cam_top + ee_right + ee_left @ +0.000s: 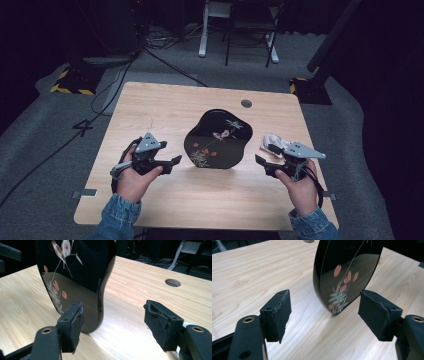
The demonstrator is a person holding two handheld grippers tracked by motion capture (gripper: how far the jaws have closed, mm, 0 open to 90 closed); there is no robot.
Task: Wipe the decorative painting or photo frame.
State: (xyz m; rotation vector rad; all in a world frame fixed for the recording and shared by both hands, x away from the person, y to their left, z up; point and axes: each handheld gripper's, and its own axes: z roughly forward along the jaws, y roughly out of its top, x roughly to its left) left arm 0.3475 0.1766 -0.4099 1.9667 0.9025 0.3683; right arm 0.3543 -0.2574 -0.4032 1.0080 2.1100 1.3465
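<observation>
A glossy black lacquer tray [217,140] painted with red flowers and a bird stands up on its lower edge in the middle of the wooden table [165,105]. My left gripper [172,162] is just left of it, jaws open and pointing at it without touching. In the left gripper view the tray's [347,265] lower rim sits beyond the empty gap of the gripper [325,307]. My right gripper [260,162] is open just right of the tray. In the right gripper view the tray [80,270] rises past the left pad, clear of the gripper [115,320].
A crumpled white item with a dark piece [274,141] lies beside my right hand near the table's right edge. A round cable hole [246,103] is at the far side. Chair legs [240,30] and cables lie on the floor behind.
</observation>
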